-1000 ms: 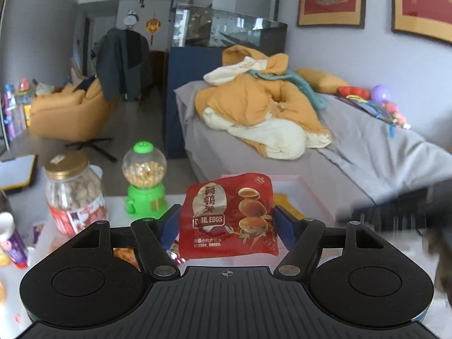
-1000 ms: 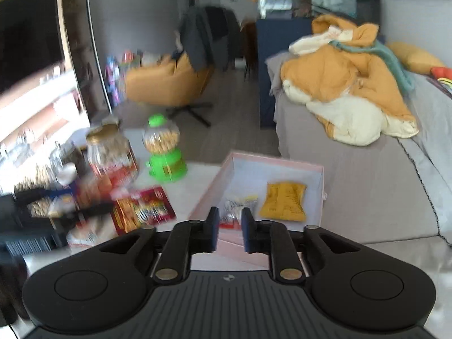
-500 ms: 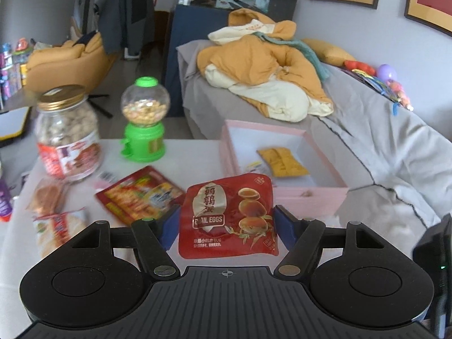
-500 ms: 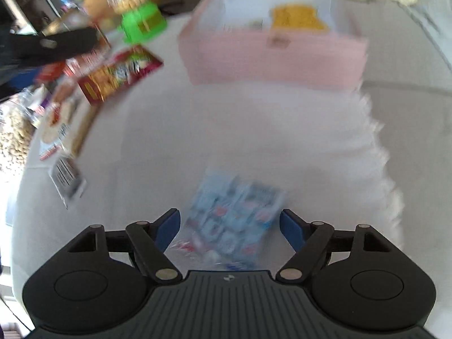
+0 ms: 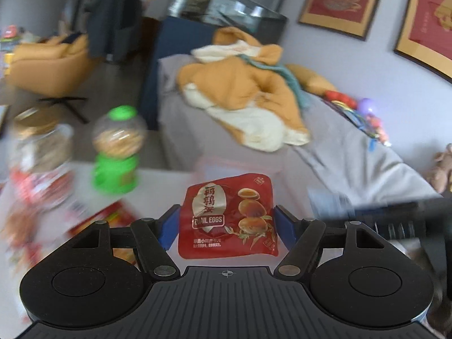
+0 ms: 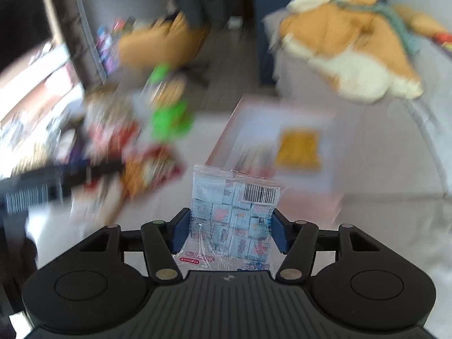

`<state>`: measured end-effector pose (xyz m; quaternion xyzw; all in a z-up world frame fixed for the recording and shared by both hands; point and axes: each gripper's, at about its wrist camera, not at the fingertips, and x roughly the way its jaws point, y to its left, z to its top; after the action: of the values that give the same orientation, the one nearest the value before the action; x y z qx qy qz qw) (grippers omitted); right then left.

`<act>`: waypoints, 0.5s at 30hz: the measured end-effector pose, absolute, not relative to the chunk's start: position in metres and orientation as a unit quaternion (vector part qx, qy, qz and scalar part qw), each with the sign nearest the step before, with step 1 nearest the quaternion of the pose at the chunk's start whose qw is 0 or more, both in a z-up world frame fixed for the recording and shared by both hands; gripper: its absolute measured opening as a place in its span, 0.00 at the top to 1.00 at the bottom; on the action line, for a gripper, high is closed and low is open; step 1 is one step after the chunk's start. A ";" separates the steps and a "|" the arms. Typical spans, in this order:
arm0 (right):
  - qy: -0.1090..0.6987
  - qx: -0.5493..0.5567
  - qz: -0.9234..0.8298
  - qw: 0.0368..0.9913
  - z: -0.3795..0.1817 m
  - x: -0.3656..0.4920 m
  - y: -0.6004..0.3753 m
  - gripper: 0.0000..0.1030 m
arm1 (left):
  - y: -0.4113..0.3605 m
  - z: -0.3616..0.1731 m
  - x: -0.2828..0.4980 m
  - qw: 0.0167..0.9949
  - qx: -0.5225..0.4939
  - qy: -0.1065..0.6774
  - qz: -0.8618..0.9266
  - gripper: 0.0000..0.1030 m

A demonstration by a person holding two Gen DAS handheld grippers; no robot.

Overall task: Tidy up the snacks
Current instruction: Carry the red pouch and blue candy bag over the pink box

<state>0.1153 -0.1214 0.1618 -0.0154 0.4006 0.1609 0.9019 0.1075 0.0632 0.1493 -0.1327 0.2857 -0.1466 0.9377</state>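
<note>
1. Red quail-egg packet (image 5: 227, 216) sits upright between the blue pads of the left gripper (image 5: 227, 223), clamped at both side edges, held above the surface (image 5: 163, 186).
2. Blue cartoon-print packet (image 6: 231, 220) stands upright in the right gripper (image 6: 230, 231), pads closed on its sides, barcode at top right.
3. Pink box (image 6: 282, 138) lies beyond the blue packet, a yellow packet (image 6: 299, 147) inside it.
4. Green candy dispenser (image 6: 168, 113) left of the pink box; blurred.

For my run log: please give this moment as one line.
left gripper: holds red quail eggs packet | right gripper: holds blue cartoon packet | pink box: ahead, yellow packet inside
</note>
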 end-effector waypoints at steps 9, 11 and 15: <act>0.418 0.019 0.123 0.900 0.134 0.262 -0.169 0.40 | -0.022 0.075 0.227 0.912 -0.051 0.349 -0.208 0.26; 0.427 0.031 0.126 0.895 0.116 0.279 -0.174 0.40 | -0.030 0.062 0.225 0.914 -0.009 0.344 -0.217 0.26; 0.425 0.042 0.133 0.895 0.098 0.281 -0.179 0.32 | -0.009 0.055 0.221 0.912 -0.042 0.347 -0.215 0.25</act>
<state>0.2813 -0.1787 0.0978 0.0418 0.4246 0.1326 0.8946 0.2206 -0.0088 0.0548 -0.0418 0.3471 -0.2149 0.9119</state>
